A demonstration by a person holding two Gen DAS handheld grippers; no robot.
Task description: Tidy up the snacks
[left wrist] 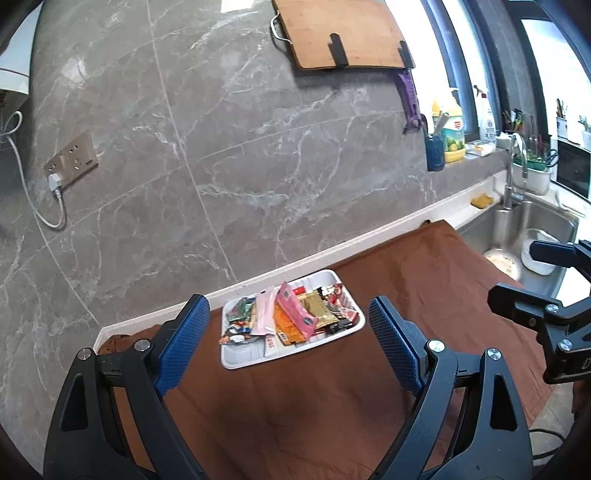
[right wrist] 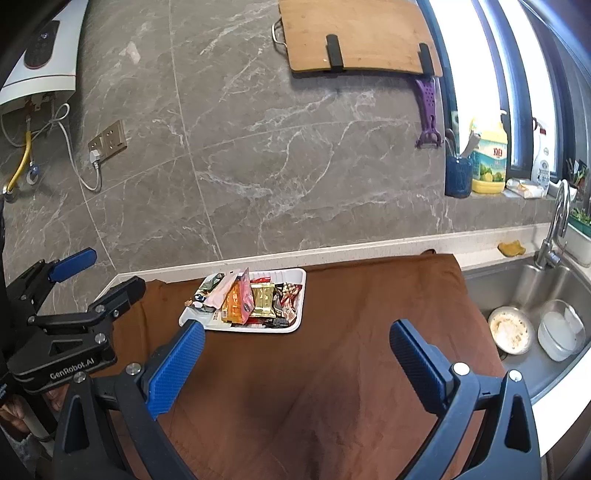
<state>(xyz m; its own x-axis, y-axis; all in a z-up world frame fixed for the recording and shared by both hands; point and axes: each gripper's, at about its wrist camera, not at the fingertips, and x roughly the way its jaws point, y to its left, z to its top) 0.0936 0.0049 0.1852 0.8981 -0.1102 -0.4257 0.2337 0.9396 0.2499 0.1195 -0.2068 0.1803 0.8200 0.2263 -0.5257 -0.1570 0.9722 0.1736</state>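
A white tray (left wrist: 242, 360) full of mixed snack packets sits on the brown cloth (left wrist: 314, 398) near the back wall. A pink packet (left wrist: 295, 314), an orange one (left wrist: 286, 328) and a gold one (left wrist: 316, 308) lie on top. The tray (right wrist: 301, 291) also shows in the right wrist view, with its gold packet (right wrist: 263, 299). My left gripper (left wrist: 288, 325) is open and empty, held above the cloth in front of the tray. My right gripper (right wrist: 295, 354) is open and empty, to the right of the left one and further from the tray.
A steel sink (right wrist: 554, 295) with a dirty plate (right wrist: 511, 334) and a white bowl (right wrist: 559, 336) lies to the right, with a tap (right wrist: 556, 229). Bottles and a blue cup (right wrist: 458, 177) stand on the ledge. A cutting board (right wrist: 358, 35) hangs on the wall.
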